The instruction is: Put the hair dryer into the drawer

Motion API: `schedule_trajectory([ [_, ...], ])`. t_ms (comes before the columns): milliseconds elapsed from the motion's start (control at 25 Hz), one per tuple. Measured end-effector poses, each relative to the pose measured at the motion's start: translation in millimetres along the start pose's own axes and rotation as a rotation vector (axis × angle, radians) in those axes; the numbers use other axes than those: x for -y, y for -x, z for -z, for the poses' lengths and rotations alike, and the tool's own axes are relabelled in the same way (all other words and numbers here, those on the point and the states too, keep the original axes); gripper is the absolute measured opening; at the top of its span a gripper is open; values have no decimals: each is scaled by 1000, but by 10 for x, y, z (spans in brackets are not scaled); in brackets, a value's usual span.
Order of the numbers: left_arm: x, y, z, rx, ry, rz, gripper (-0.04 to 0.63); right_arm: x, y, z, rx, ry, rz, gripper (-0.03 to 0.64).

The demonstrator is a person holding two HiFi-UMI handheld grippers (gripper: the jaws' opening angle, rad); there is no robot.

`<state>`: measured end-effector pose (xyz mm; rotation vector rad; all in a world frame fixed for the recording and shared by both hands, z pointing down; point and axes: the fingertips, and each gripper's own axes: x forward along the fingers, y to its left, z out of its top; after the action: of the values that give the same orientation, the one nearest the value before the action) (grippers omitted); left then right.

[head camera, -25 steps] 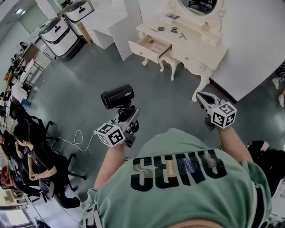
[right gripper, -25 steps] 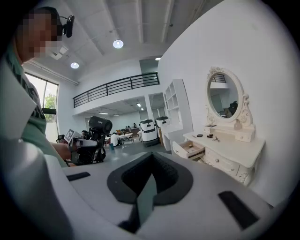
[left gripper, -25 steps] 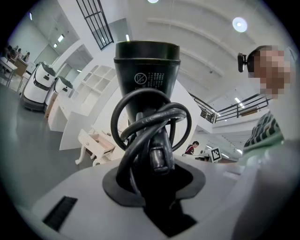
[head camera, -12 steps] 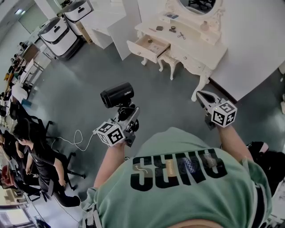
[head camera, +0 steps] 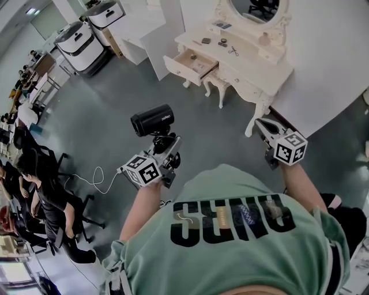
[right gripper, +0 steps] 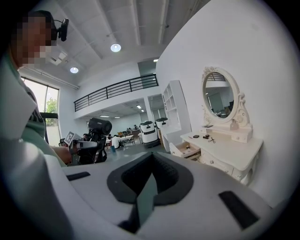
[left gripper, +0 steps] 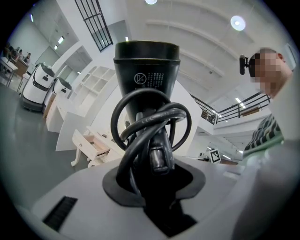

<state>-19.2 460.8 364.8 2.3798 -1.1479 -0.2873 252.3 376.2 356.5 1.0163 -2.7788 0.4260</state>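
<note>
A black hair dryer (head camera: 152, 120) stands upright in my left gripper (head camera: 164, 145), which is shut on its handle; the barrel lies across the top. In the left gripper view the hair dryer (left gripper: 146, 70) fills the middle, its cord (left gripper: 151, 123) coiled round the handle between the jaws of the left gripper (left gripper: 155, 183). The open drawer (head camera: 187, 63) juts from the left end of a white dressing table (head camera: 253, 72), well ahead of both grippers. My right gripper (head camera: 260, 125) is shut and holds nothing. The right gripper view shows its jaws together at the right gripper (right gripper: 146, 197), the drawer (right gripper: 186, 150) and the hair dryer (right gripper: 99, 125).
The dressing table carries an oval mirror (head camera: 255, 8) and several small items on top. White wheeled machines (head camera: 81, 43) and a white cabinet (head camera: 144, 31) stand at the upper left. People sit on office chairs (head camera: 40, 196) at the left. A white cable (head camera: 95, 180) lies on the grey floor.
The room has shifted a little in the head view as the person moves across the floor. Both grippers keep their pose, and the hair dryer stays in the left one.
</note>
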Motion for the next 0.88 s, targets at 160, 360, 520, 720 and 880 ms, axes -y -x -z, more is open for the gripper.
schedule_trajectory([
  [160,138,-210,85,13,14,0,135,186,140,9,5,9,-14,-6],
  [360,257,-407,181,-5,35,-4,135,394,260,95,3,-16,-24,-6],
  [520,151,-549,162,-16,37,-5,135,546,105,164,-11,-37,-31,-6],
  [720,-367,-727,35,-15,41,4,135,679,-442,213,-32,-47,-28,-6],
  [880,-1038,-1016,-213,-12,41,44,135,875,-1105,100,-50,-26,-4,-6],
])
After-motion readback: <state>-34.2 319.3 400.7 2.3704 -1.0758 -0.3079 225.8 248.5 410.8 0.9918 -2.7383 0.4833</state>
